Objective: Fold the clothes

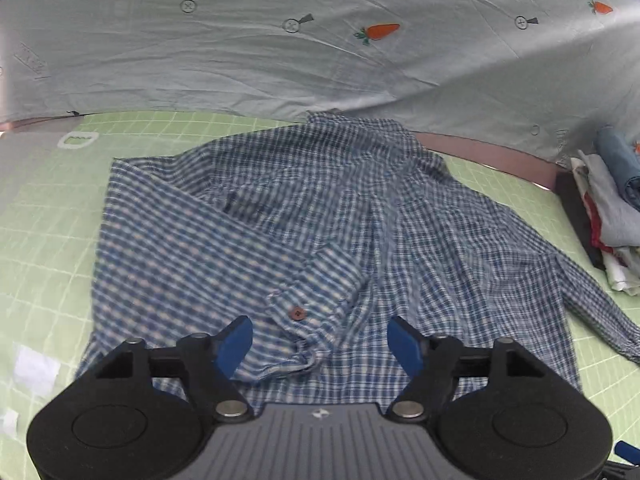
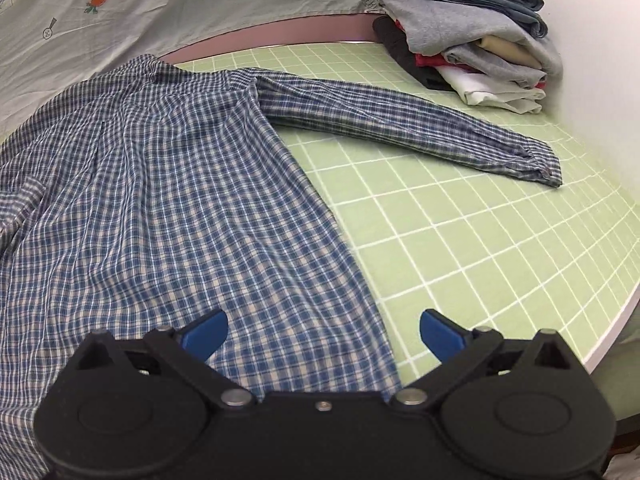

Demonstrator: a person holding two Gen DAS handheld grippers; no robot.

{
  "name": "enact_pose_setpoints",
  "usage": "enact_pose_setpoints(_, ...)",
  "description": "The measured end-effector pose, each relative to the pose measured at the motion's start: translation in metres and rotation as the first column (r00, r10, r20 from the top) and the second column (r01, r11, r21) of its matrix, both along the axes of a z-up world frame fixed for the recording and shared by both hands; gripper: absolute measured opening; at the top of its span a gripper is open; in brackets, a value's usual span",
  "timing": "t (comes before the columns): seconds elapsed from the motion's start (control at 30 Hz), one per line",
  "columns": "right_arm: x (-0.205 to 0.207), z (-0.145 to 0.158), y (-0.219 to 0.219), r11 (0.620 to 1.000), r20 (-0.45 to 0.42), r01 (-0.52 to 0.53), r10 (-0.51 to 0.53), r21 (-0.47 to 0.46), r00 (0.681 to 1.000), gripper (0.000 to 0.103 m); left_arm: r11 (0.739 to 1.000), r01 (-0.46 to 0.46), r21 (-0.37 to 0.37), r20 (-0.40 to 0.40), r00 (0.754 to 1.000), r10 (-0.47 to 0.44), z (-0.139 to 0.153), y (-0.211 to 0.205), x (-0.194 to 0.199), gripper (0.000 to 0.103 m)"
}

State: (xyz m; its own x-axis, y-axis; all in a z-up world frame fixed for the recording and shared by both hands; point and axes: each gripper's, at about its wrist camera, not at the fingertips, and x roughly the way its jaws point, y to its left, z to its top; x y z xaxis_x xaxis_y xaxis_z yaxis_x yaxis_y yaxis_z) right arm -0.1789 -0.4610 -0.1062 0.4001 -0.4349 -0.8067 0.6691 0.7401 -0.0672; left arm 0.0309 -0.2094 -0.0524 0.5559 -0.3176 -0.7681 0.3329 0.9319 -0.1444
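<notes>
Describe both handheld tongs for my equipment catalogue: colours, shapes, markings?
Left tongs: blue fingertips on black linkage arms, round black housings, silver pivot pins, grey ribbed centre plate bearing a small white mark. Right tongs: the same build, but a black centre with one screw.

Blue checked shirt point(image 2: 160, 184) flat, one sleeve folded

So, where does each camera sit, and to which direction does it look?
Left wrist: on the left gripper, looking down over open blue fingers at the checked shirt and its folded-in cuff.
Right wrist: on the right gripper, fingers open, over the shirt's hem and outstretched sleeve.
Shared: the shirt, green grid mat, clothes pile, carrot-print sheet.
</notes>
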Motion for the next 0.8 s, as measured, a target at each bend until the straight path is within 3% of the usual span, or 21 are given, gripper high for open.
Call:
enact_pose_setpoints(0.13,0.011,0.001,0.007,0.999,0.025,-0.031,0.031,-0.013,0.999,0.103,0.990,-0.129,0.054,-0.036,0.991,0.131,-0.013,0.043,0.009,0.080)
enact_pose_setpoints(0.33,0.048,0.008,0.038,0.997,0.088,-0.080,0.081,-0.018,0.993,0.103,0.954,-0.278,0.112,-0.092,0.953,0.289,-0.028,0.122,0.021,0.080)
enact_pose_setpoints(0.5,0.096,0.001,0.081,0.983,0.102,-0.181,0.184,-0.041,0.978,0.103,0.942,-0.297,0.157,-0.122,0.941,0.317,-0.037,0.170,0.026,0.081)
enact_pose_setpoints(0.8,0.178,-0.006,0.167,0.941,0.128,-0.323,0.334,-0.098,0.934,0.103,0.959,-0.207,0.195,-0.145,0.961,0.237,-0.047,0.206,0.034,0.081)
